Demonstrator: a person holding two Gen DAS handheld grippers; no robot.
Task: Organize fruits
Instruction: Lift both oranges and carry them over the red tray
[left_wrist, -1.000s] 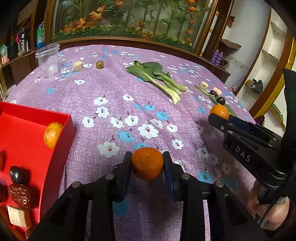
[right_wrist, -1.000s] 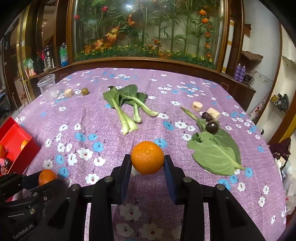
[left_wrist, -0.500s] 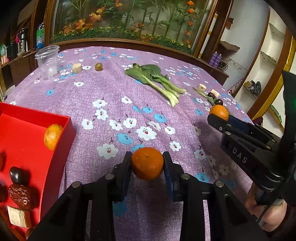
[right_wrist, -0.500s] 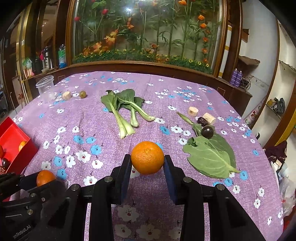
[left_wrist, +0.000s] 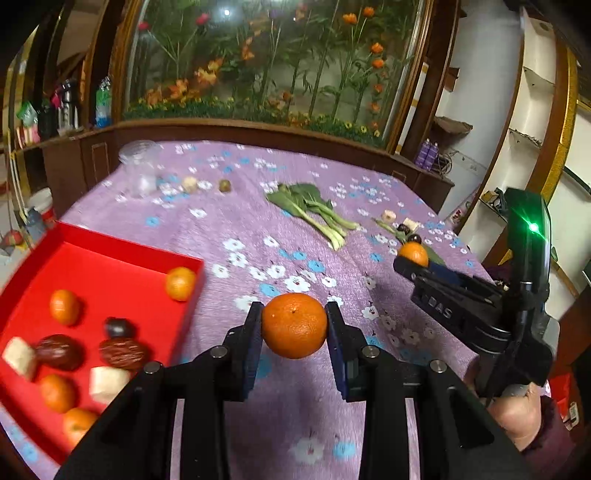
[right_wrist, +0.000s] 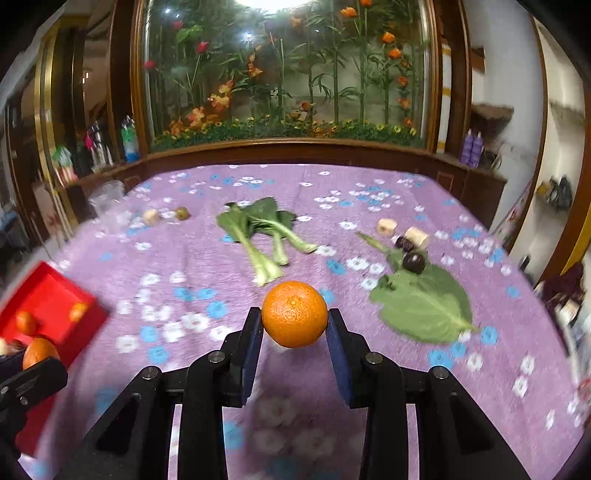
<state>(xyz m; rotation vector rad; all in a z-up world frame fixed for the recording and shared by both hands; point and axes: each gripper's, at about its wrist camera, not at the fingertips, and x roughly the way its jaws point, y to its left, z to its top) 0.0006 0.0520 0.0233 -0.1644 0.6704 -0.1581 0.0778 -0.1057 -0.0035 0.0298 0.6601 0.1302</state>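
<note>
Versus a second ago: left gripper (left_wrist: 294, 325) raised and swung toward the red tray (left_wrist: 110, 254); far more of the tray interior in view, including oranges, dark dates and pale cubes not seen before. Right gripper (right_wrist: 294, 325) lifted slightly; table contents sit lower and smaller in its view, otherwise unchanged. Both grips unchanged.

Left gripper: clenched on left orange (left_wrist: 294, 325), pads pressing at 3 and 9 o'clock on the fruit, clear of the purple tablecloth (left_wrist: 258, 229). Round fruit, no real long axis; small stem dimple facing the camera, slightly toward 12.

Right gripper: clamped on right orange (right_wrist: 294, 314), same side-on pinch, off the cloth. Dimple also facing the camera, near 12. Seen from the left wrist at 3 o'clock, with a hand (left_wrist: 517, 417) on the handle.

Tray at 9 o'clock of the left view, on the cloth edge. Tray orange (left_wrist: 180, 283) in the far right corner, touching the wall.

Elsewhere on the cloth: bok choy (right_wrist: 266, 236) at 12 of the right view, stems pointing toward the camera, leaves away. Large green leaf (right_wrist: 424, 306) at 2 o'clock, dark plum (right_wrist: 413, 262) on its far edge. Clear plastic cup (left_wrist: 142, 168) at 11 in the left view, blurred.
</note>
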